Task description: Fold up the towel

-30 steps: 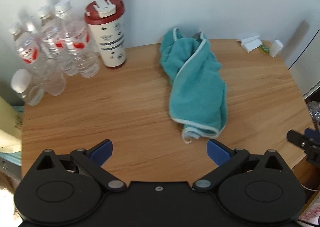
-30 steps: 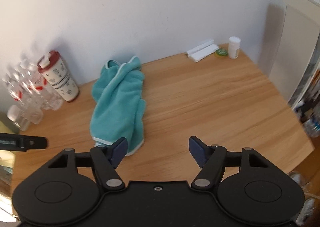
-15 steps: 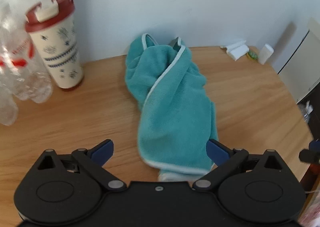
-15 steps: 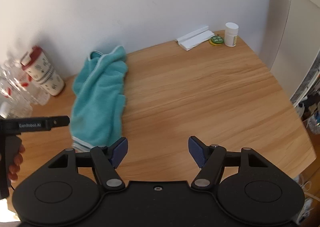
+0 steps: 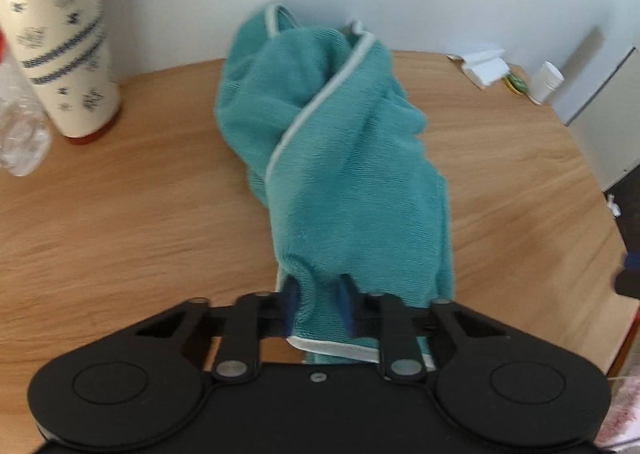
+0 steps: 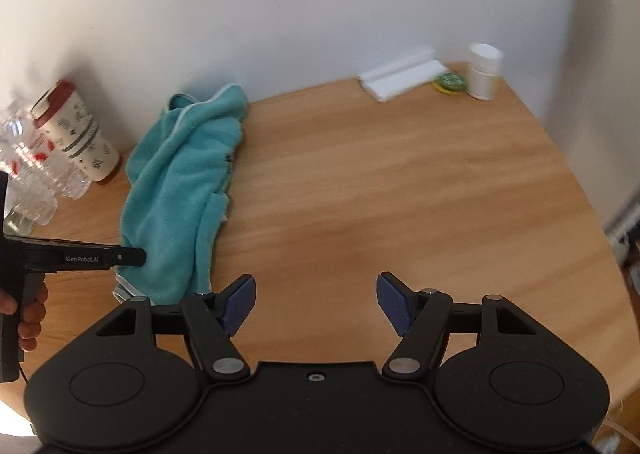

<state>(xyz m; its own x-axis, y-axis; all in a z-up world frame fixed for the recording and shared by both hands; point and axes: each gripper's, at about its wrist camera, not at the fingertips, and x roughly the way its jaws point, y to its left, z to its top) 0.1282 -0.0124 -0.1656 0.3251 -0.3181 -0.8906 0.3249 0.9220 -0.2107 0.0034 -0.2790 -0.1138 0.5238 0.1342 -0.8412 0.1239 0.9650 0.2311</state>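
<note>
A teal towel [image 5: 340, 157] with a pale hem lies crumpled in a long heap on the wooden table [image 5: 120, 213], running from the back wall toward me. My left gripper [image 5: 319, 308] is shut on the towel's near end, with cloth bunched between its blue pads. In the right wrist view the towel [image 6: 176, 197] lies at the left, and the left gripper's black body [image 6: 80, 256] reaches into its near end. My right gripper [image 6: 316, 304] hovers open over bare wood to the right of the towel, holding nothing.
A red-lidded patterned tumbler [image 5: 60, 41] and several clear water bottles [image 6: 28, 177] stand at the back left. White packaging [image 6: 400, 75], a green lid [image 6: 450, 81] and a small white bottle [image 6: 484, 71] sit at the back right. A hand [image 6: 28, 318] holds the left gripper's handle.
My left gripper moved forward to the towel's near end and shut on it. My right gripper stayed open and shifted slightly over the table.
</note>
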